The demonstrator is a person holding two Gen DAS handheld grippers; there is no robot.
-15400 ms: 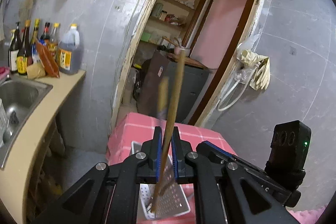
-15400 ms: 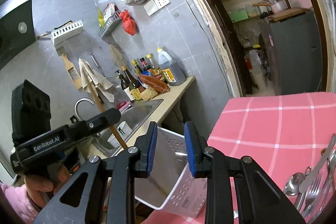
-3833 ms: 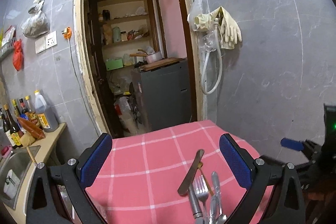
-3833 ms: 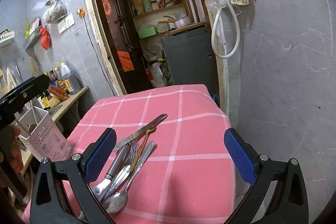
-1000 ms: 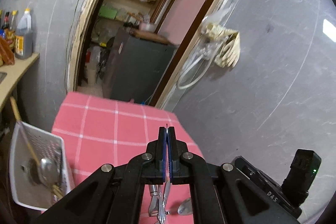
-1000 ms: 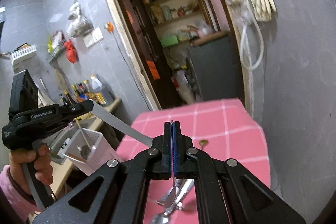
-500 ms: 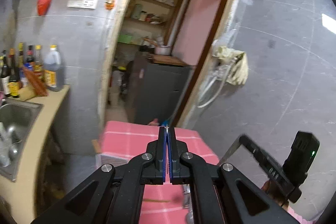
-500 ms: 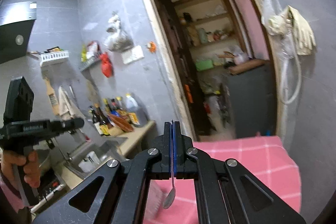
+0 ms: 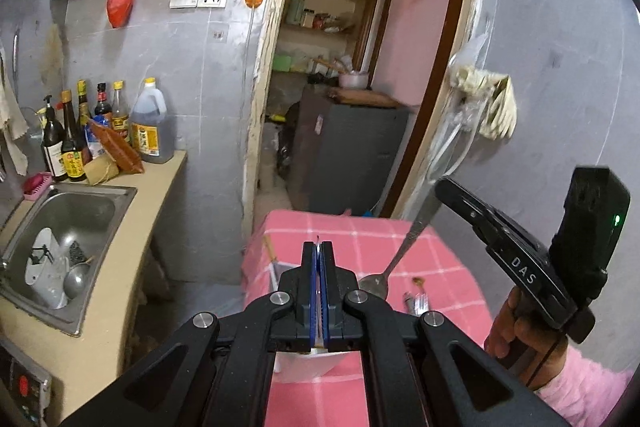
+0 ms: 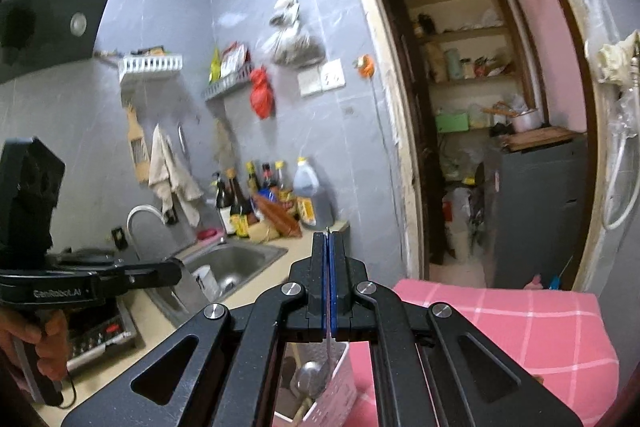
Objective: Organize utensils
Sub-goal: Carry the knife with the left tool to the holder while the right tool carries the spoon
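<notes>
My left gripper point(image 9: 318, 247) is shut on a thin metal utensil, likely a knife, seen edge-on; only its tip shows. It hangs over the white perforated utensil basket point(image 9: 304, 361) at the left edge of the pink checked table point(image 9: 440, 267). My right gripper point(image 10: 328, 237) is shut on a metal spoon point(image 10: 316, 381), bowl down inside the basket point(image 10: 332, 395). In the left wrist view the spoon point(image 9: 396, 259) hangs from the right gripper body point(image 9: 512, 259). A fork and another utensil point(image 9: 418, 301) lie on the table.
A beige counter point(image 9: 132, 227) with a steel sink point(image 9: 60, 235) and several sauce bottles point(image 9: 104, 131) stands left of the table. A doorway point(image 9: 344, 99) with a dark cabinet is behind. The left gripper body point(image 10: 80, 287) shows in the right wrist view.
Both grippers have moved left and down over the basket. The spoon's bowl has gone down into the basket. The left gripper now looks over the sink and counter.
</notes>
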